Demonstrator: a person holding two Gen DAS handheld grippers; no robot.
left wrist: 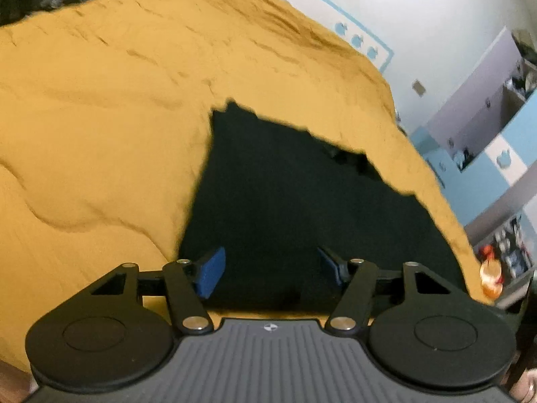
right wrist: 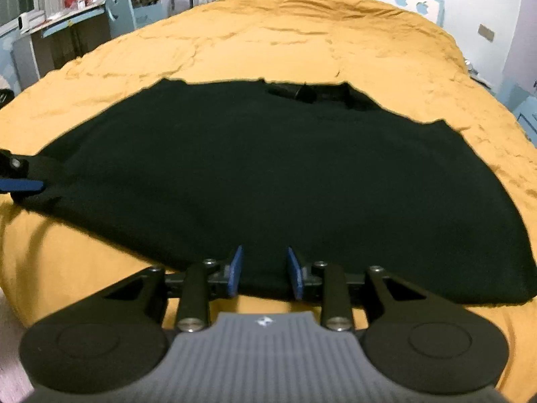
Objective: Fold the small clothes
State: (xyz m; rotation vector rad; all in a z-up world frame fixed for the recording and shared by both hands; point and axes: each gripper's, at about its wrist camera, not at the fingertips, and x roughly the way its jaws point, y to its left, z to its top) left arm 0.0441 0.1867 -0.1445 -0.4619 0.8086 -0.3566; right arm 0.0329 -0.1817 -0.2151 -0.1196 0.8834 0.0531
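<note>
Flat, a matte black shirt (right wrist: 268, 174) covers the wrinkled mustard bedspread (right wrist: 268, 43).

Left gripper (left wrist: 272, 270): black linkage arms, paired each side, silver pivot screws at joints. Blue pads (left wrist: 211, 270) on finger inner faces. Two round black discs flank grey ribbed housing; small white-and-black round marking at housing top centre.

Right gripper (right wrist: 265, 270): same build. Black arms, silver screws, blue pads (right wrist: 236, 268), grey ribbed housing with small white mark, black discs with recessed circles either side.

No cables visible. Skin, sleeves not discernible in either view.
</note>
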